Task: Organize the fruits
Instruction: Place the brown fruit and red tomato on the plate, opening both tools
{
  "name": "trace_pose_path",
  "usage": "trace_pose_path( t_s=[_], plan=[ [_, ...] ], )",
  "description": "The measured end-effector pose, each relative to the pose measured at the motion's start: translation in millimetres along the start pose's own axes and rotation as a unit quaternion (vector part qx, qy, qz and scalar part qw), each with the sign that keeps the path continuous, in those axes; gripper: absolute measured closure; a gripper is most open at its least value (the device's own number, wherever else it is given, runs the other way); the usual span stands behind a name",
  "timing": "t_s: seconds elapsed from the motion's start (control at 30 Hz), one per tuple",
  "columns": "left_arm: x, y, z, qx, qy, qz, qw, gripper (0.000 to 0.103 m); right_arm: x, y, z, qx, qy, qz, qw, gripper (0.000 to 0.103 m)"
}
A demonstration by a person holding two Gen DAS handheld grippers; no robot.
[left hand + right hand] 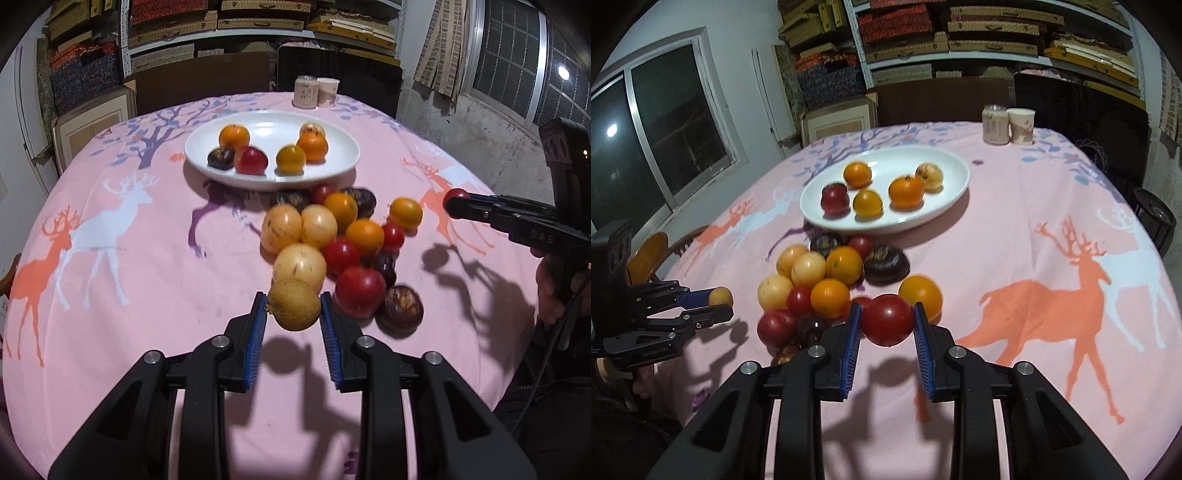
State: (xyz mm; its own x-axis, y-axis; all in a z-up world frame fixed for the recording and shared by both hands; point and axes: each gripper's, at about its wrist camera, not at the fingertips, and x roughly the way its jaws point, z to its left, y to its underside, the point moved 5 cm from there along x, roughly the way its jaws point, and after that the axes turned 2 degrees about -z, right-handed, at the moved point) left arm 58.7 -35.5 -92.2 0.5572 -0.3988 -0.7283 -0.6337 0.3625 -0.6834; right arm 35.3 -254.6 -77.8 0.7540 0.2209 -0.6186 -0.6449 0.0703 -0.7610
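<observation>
Nearest the camera, the left claw [294, 308] points steeply down toward the desk [147, 295], its blue pads [257, 325] pressed on either side of a brownish-yellow fruit [294, 309] held clear of the pink deer-print cloth, with its shadow falling below. The right claw [887, 320] slopes down in the same manner and grips a red fruit [887, 319] between its own blue pads, also lifted off the cloth. In the left wrist view the right claw reaches in from the desk's right edge, lying nearly level, with a person's hand [554, 291] wrapped round its handle. Just beyond both claws, near the middle of the desk, lies a loose heap of fruits [332, 236]: pale yellow, orange, red and dark brown ones touching one another. Farther on stands a white plate [332, 162] holding several fruits. At the desk's far edge two cups [317, 91] stand side by side.
</observation>
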Motion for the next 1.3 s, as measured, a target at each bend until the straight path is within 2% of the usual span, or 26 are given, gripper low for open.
trace_pose_path(
  t_s=[0.17,0.3,0.4,0.57,0.8,1.0,1.03,1.07,1.1,1.23,1.3],
  plan=[
    [-5.6,-55.1,8.7,0.006,-0.012,-0.032,0.9994,0.075,-14.7,-43.0,-3.2,-0.006,0.001,-0.044,0.999,0.075],
    [4.8,-101.5,15.6,0.004,-0.025,-0.053,0.9983,0.075,-5.6,-79.7,-3.0,-0.001,0.000,-0.074,0.997,0.075],
    [26.6,-133.0,24.3,-0.016,-0.016,-0.051,0.9984,0.075,13.1,-102.7,-1.9,-0.009,0.005,-0.086,0.996,0.075],
    [86.8,-165.6,35.4,-0.033,-0.019,-0.018,0.9991,0.075,69.3,-126.8,-8.0,0.000,0.011,-0.063,0.998,0.075],
    [157.4,-178.1,50.5,-0.045,-0.016,0.029,0.9984,0.075,147.1,-146.1,0.1,-0.026,0.010,-0.013,1.000,0.075],
    [187.7,-173.3,56.7,-0.034,-0.023,0.052,0.9978,0.074,185.2,-152.0,-0.6,-0.039,0.013,0.016,0.999,0.074],
    [190.1,-171.8,57.2,-0.034,-0.021,0.053,0.9978,0.074,188.1,-151.4,-0.3,-0.041,0.014,0.018,0.999,0.071],
    [190.6,-170.8,56.8,-0.031,-0.022,0.054,0.9978,0.068,189.7,-150.9,-0.3,-0.040,0.018,0.018,0.999,0.062],
    [190.4,-170.4,56.0,-0.028,-0.024,0.052,0.9980,0.067,189.3,-150.1,-0.4,-0.039,0.019,0.014,0.999,0.060],
    [177.9,-173.5,54.9,-0.030,-0.029,0.039,0.9984,0.049,179.0,-148.1,-3.0,-0.031,0.024,0.010,0.999,0.059],
    [163.7,-173.2,54.7,-0.033,-0.028,0.028,0.9987,0.046,163.8,-146.3,-5.1,-0.019,0.021,0.002,1.000,0.059]
  ],
)
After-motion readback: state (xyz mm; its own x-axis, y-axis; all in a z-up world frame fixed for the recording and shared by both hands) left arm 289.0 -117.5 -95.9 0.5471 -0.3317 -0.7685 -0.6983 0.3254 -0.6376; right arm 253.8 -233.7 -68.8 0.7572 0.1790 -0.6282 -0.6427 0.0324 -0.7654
